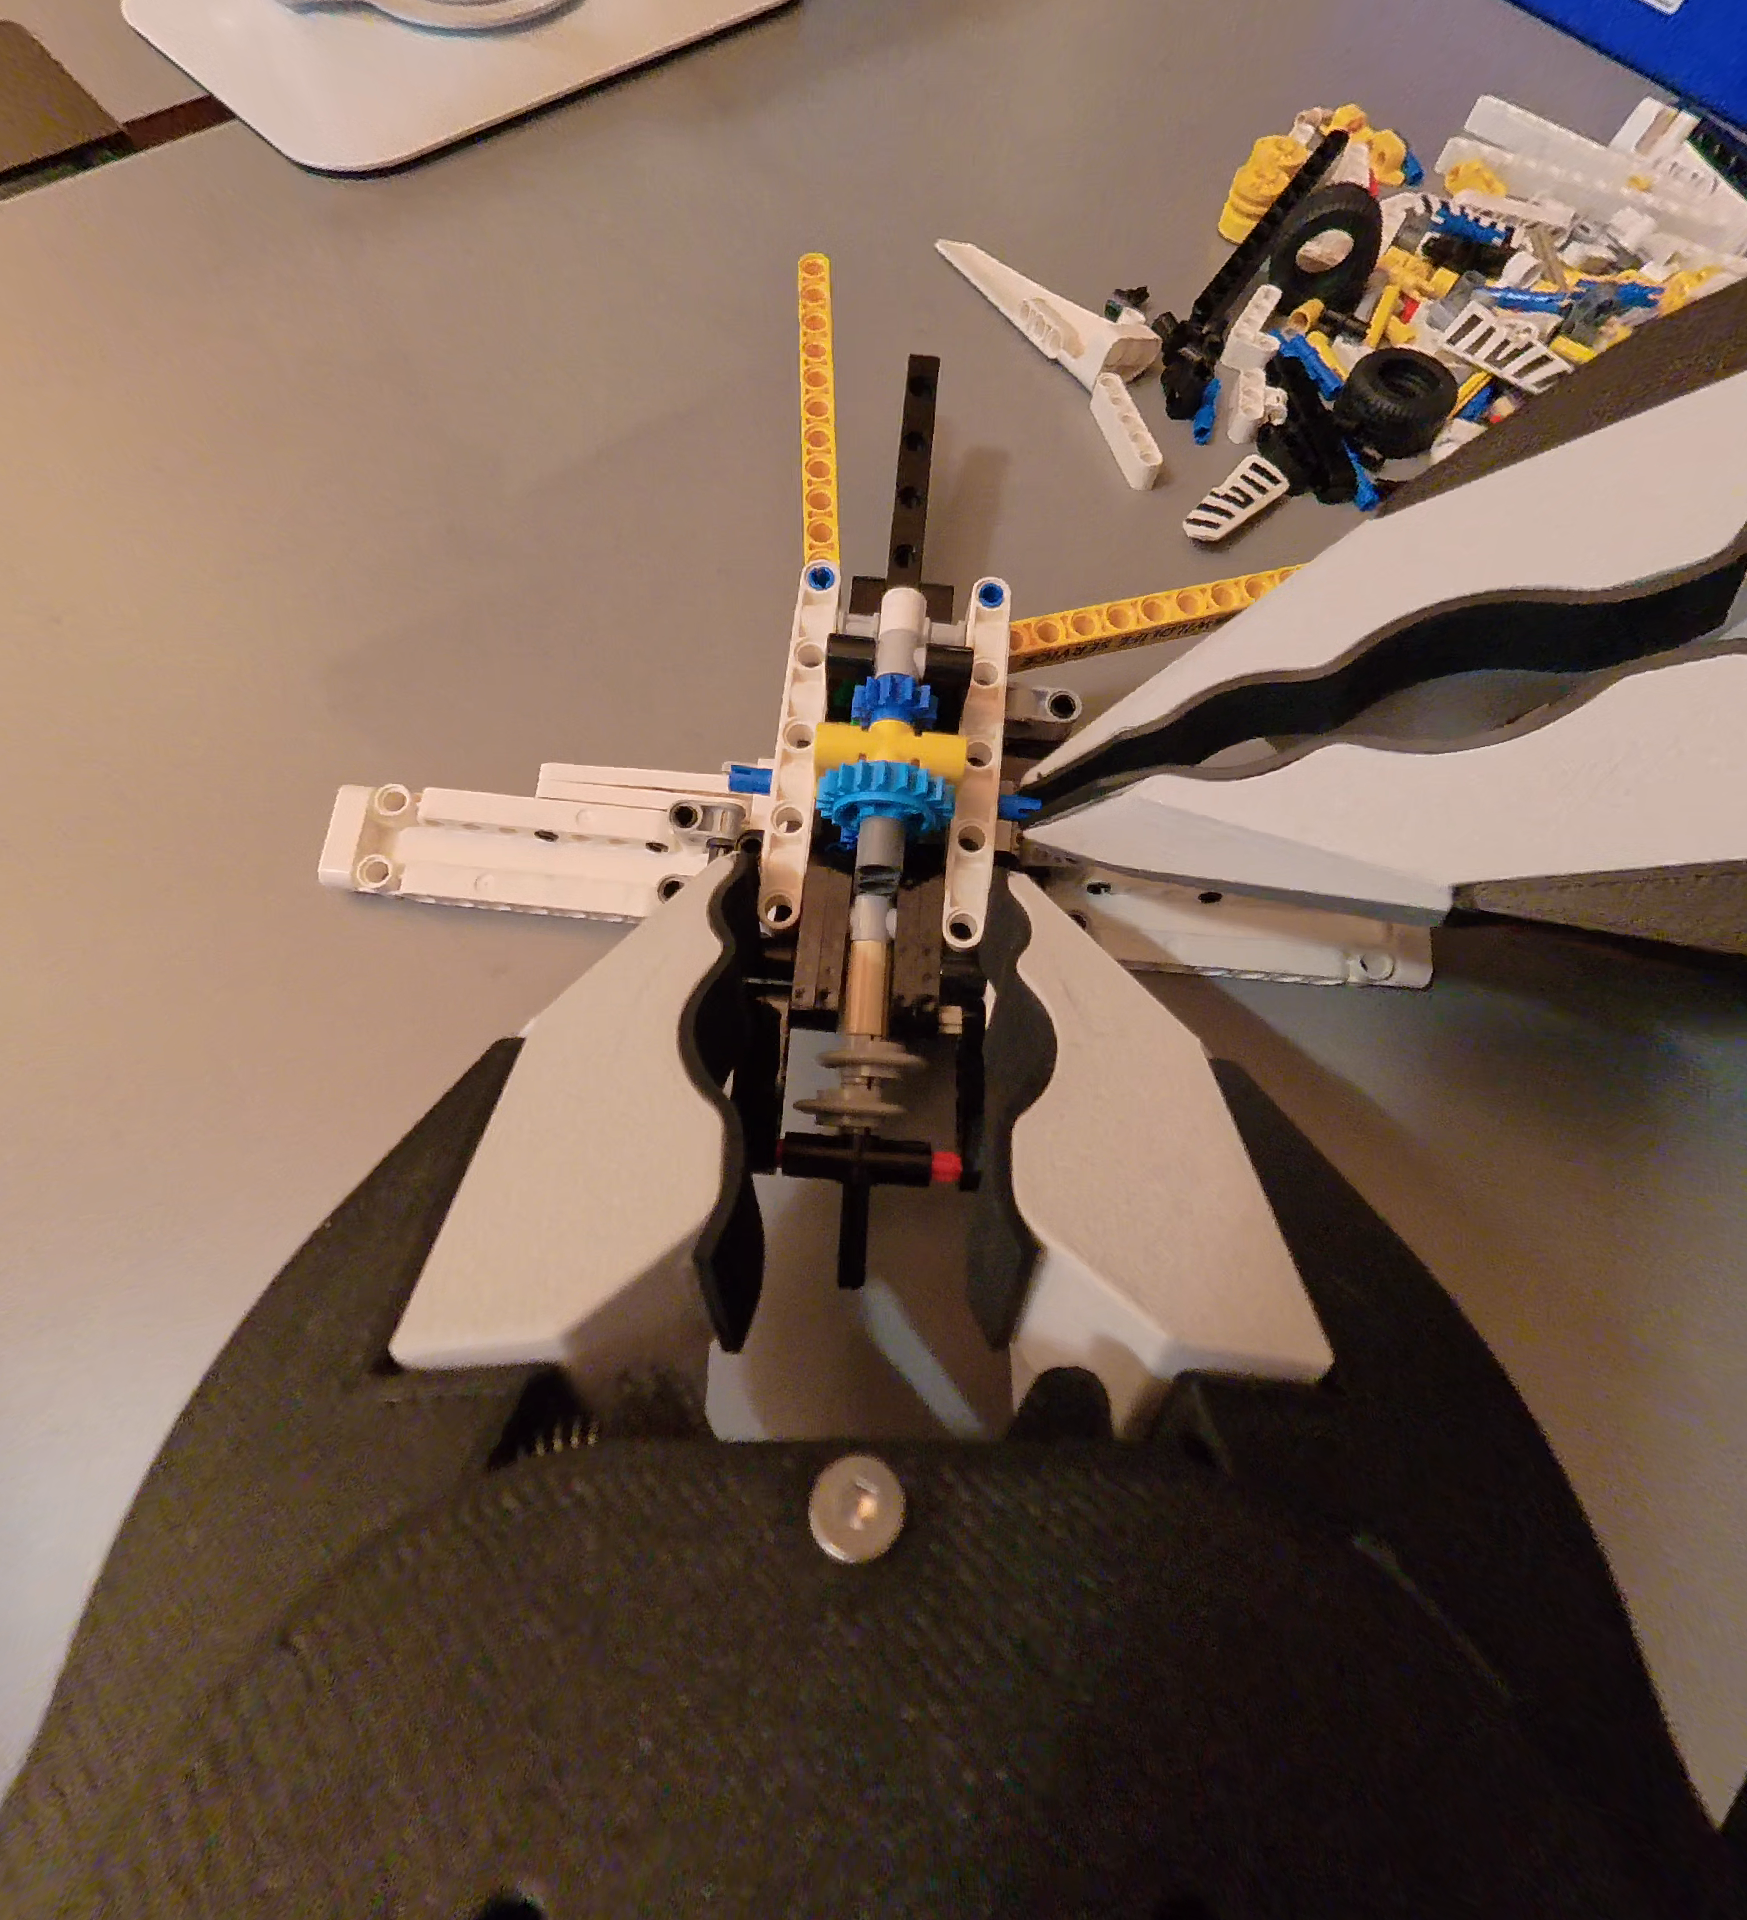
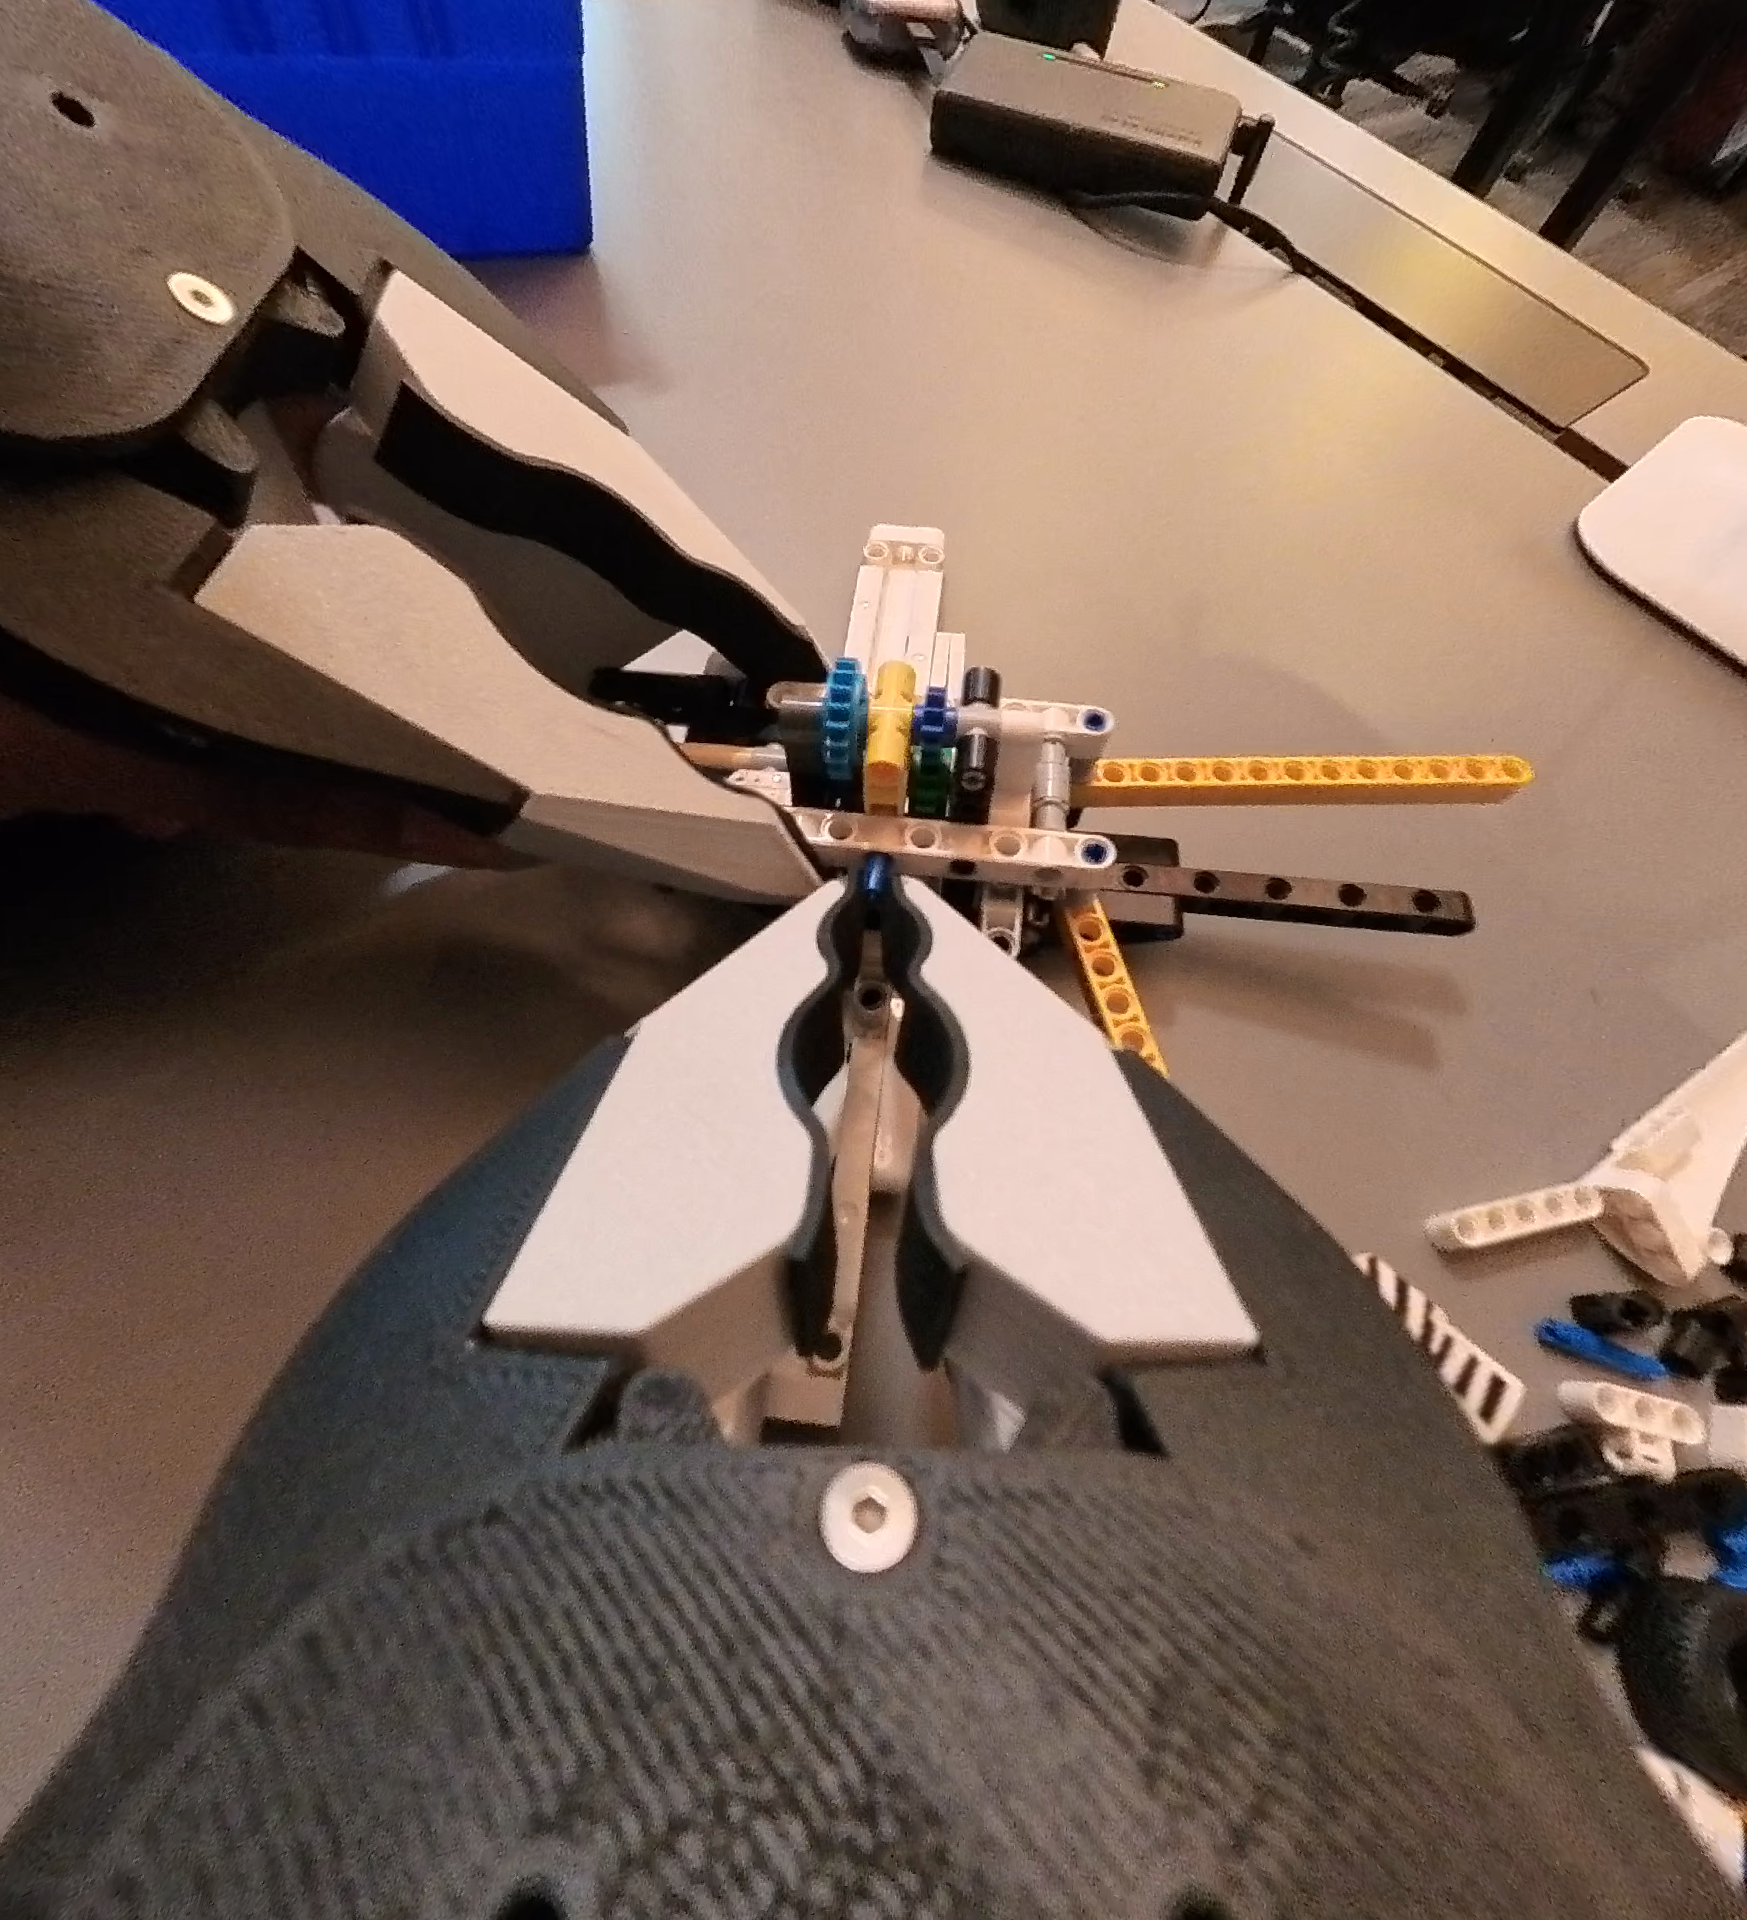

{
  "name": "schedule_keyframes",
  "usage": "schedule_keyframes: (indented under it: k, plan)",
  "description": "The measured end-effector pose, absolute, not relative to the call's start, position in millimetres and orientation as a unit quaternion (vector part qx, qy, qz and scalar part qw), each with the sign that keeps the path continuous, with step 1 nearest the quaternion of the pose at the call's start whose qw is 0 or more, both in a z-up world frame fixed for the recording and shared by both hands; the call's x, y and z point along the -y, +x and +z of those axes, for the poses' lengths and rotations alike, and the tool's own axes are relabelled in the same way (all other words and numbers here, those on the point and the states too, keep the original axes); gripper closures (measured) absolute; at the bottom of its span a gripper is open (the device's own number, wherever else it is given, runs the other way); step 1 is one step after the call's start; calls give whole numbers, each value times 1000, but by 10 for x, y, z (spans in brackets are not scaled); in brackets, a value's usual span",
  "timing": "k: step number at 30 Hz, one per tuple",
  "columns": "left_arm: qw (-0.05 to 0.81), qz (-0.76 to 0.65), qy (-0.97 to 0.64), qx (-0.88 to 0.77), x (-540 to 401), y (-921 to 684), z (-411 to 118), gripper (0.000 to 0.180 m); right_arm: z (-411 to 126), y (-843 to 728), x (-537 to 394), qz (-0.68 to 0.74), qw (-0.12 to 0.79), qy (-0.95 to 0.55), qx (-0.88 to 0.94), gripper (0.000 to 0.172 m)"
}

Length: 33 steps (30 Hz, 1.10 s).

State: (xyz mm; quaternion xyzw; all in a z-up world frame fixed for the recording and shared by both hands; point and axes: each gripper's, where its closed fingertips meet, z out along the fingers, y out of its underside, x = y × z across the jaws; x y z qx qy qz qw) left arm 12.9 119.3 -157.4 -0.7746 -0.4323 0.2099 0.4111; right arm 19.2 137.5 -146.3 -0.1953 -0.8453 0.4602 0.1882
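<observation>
A brick-built model (image 1: pixel 884 748) with white side beams, blue gears, a yellow connector and long yellow and black beams lies on the grey table (image 1: pixel 329 468). My left gripper (image 1: pixel 869 883) is shut on the model's black and white rear body, one pad on each side. It also shows in the right wrist view (image 2: pixel 796 769), clamping the model (image 2: pixel 952 769). My right gripper (image 2: pixel 874 899) is shut on a small blue pin (image 2: pixel 877 873) that sticks out of the model's near white beam. In the left wrist view the right gripper (image 1: pixel 1025 808) meets that pin (image 1: pixel 1012 802) from the right.
A pile of loose bricks and tyres (image 1: pixel 1420 301) lies at the far right, and also shows in the right wrist view (image 2: pixel 1679 1455). A white wing piece (image 2: pixel 1669 1164) lies beside it. A blue bin (image 2: pixel 381 104), a white monitor base (image 2: pixel 1710 561) and a black power brick (image 2: pixel 1087 135) stand farther back. The black power brick (image 2: pixel 1087 135) sits 35 cm or so from the ends of my left fingers.
</observation>
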Motion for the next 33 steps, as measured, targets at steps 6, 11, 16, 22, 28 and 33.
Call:
schedule_keyframes:
  k: [6,11,16,22,28,33]
  plan:
    - [419,214,-709,525,-525,-65,-1552,139,-1456,435,-1617,474,184,-202,837,172]
    - [408,236,-736,486,-743,-50,-1539,138,-1216,310,-1736,555,139,-229,787,172]
    - [403,238,-750,468,-816,-29,-1551,137,-1113,229,-1503,564,164,-177,790,151]
    - [420,225,-747,463,-860,-1,-1525,137,-1308,102,-1239,512,174,-160,826,142]
    - [413,225,-757,455,-897,18,-1550,138,-1361,49,-1112,501,134,-179,836,158]
    - [411,220,-760,453,-914,29,-1566,137,-1517,39,-1045,465,123,-175,859,167]
